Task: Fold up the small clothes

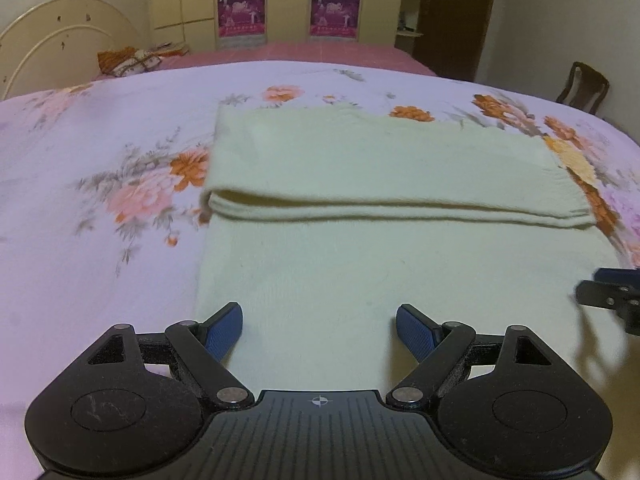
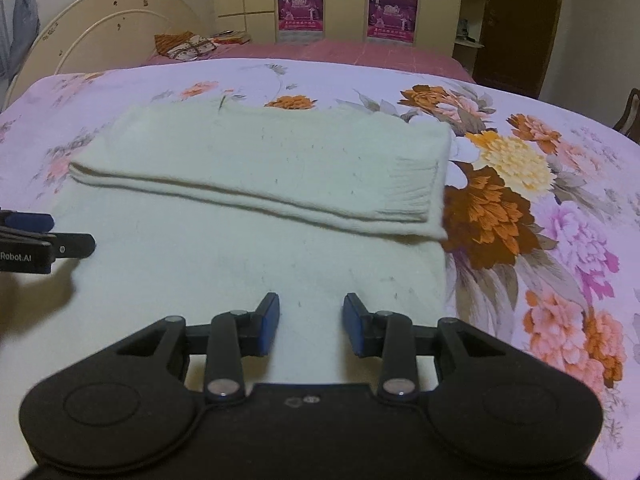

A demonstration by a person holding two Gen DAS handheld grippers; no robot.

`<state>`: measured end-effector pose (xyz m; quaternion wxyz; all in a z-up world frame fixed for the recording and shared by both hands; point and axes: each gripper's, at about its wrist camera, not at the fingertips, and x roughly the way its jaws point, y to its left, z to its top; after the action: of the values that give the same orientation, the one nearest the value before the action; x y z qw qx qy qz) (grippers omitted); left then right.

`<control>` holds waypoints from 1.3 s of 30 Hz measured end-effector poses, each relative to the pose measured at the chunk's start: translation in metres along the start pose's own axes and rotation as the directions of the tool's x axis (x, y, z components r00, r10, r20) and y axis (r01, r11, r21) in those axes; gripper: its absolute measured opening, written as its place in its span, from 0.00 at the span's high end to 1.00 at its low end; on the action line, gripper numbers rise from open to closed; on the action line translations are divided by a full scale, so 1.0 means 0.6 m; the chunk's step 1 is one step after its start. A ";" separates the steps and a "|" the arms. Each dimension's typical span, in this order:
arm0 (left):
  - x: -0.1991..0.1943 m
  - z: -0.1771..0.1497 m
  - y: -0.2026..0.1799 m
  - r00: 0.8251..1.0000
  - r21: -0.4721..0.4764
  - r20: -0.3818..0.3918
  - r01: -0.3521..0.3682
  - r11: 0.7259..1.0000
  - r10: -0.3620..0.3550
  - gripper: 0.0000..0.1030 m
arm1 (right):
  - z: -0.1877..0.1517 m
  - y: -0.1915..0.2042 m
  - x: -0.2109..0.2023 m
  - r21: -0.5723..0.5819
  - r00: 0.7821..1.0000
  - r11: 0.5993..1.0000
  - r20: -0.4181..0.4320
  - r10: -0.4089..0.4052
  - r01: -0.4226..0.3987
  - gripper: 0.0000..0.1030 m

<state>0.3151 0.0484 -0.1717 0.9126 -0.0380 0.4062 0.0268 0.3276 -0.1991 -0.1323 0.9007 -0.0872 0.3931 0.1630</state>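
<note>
A cream knitted garment (image 1: pixel 360 264) lies flat on the flowered bedspread (image 1: pixel 80 200), with its far part folded over toward me into a band (image 1: pixel 380 168) with a ribbed cuff at the right end (image 2: pixel 412 192). The garment also shows in the right wrist view (image 2: pixel 240 256). My left gripper (image 1: pixel 319 330) is open and empty, low over the garment's near left part. My right gripper (image 2: pixel 311 322) is open and empty, low over the near right part. Each gripper shows at the edge of the other's view: the right one (image 1: pixel 612 296), the left one (image 2: pixel 40 244).
The bedspread (image 2: pixel 540 200) covers a bed with a pink sheet (image 1: pixel 280 54) behind. A patterned pillow (image 1: pixel 128 60) and a cream headboard (image 1: pixel 60 40) stand at the back left. Cupboards with posters (image 1: pixel 336 8), a dark door (image 1: pixel 460 20) and a chair (image 1: pixel 584 86) lie beyond.
</note>
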 end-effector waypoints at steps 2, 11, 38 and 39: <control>-0.015 -0.012 -0.007 1.000 0.017 -0.007 0.000 1.000 0.000 0.19 | -0.002 0.008 -0.014 0.007 0.999 0.999 0.008 0.040 -0.041 0.66; -0.053 -0.087 -0.019 1.000 0.044 -0.029 -0.004 0.999 0.005 0.00 | -0.078 0.075 -0.053 -0.047 0.992 0.992 -0.042 0.115 -0.117 0.62; -0.231 -0.237 0.064 0.998 0.071 -0.061 0.007 0.997 -0.003 0.00 | -0.240 0.114 -0.233 0.116 0.994 0.988 -0.056 -0.098 0.104 0.53; -0.236 -0.244 0.073 0.997 0.061 -0.071 0.008 0.998 -0.004 0.00 | -0.245 0.110 -0.238 0.120 0.992 0.986 -0.061 -0.109 0.116 0.53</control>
<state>0.1084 0.0763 -0.1662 0.8984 -0.0123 0.4388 0.0103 0.1126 -0.2120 -0.1282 0.9011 -0.0580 0.4213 0.0849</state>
